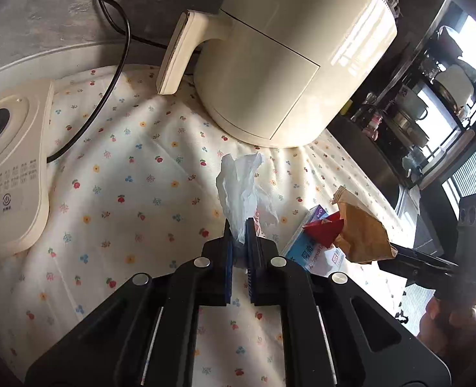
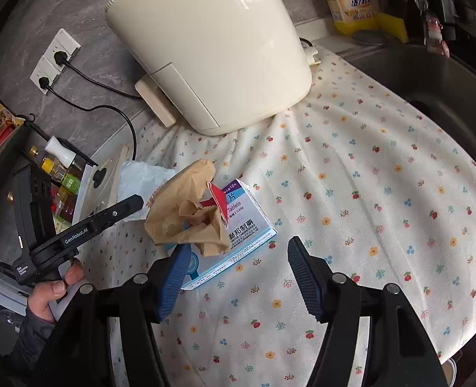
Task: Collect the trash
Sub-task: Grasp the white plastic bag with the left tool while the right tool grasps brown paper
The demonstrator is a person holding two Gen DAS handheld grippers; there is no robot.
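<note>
The left gripper has its two blue-padded fingers drawn close together on a crumpled white tissue, which stands up from between the pads above the cream tablecloth printed with small flowers and cherries. The right gripper is spread wide, its blue pads well apart with nothing between them; its left pad sits just at the near edge of a crumpled brown paper bag, and whether the two touch cannot be told. That bag lies on top of a blue-and-white medicine box with Chinese print, and a small red folded wrapper rests against the bag over the box. In the left wrist view the same pile lies to the right of the held tissue, with the brown bag, red wrapper and box clustered near the tip of the right gripper. Behind the trash stands a large cream-coloured air fryer on the cloth, its black power cord trailing toward the wall. A cream appliance base with a control panel sits at the left edge of the cloth, and a dark sink basin lies beyond the cloth on the right.
</note>
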